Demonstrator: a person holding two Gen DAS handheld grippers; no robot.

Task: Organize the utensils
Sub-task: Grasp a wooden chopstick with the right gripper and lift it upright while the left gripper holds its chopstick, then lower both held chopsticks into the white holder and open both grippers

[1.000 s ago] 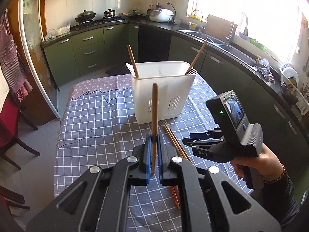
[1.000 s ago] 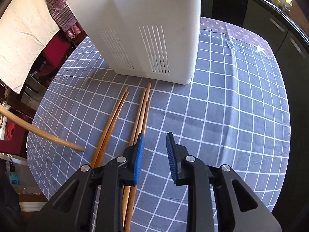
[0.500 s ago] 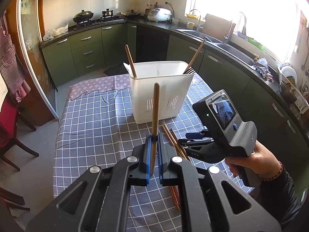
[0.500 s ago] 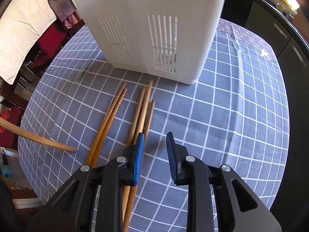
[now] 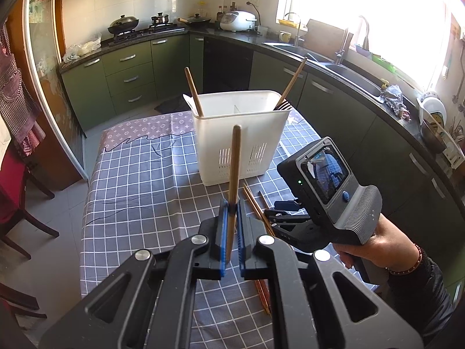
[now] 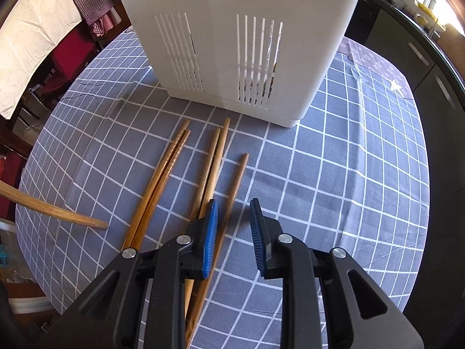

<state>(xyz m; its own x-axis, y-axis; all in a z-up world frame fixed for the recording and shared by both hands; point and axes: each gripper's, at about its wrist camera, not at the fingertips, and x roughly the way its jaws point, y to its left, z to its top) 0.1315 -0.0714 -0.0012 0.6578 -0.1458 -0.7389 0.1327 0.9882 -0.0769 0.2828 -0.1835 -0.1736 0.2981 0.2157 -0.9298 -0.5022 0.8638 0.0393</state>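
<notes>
You are partway through. Your left gripper (image 5: pixel 231 203) is clenched on 1 chopstick (image 5: pixel 234 168), which stands nearly upright between the pads, above the checked tablecloth (image 5: pixel 139 180) and short of the white holder (image 5: pixel 241 133). That one is not yet dropped in.

Your right gripper (image 6: pixel 232 224) has its jaws apart and grasps nothing; it hovers low over the loose chopsticks (image 6: pixel 186 171) on the cloth, just in front of the holder, with the nearest single stick (image 6: pixel 237 180) running up between its fingers.

Count, as far as the views show:
- 2 chopsticks already leaning in the holder, 1 at each end.
- A fork (image 5: pixel 283 105) pokes out at the holder's right end; how many forks I cannot tell.
- 1 chopstick in your left grip.
- 5 chopsticks left lying on the cloth: a ribbed pair, a plain pair, and 1 single.

So I judge 6 sticks remain to go in, the held one first.
</notes>
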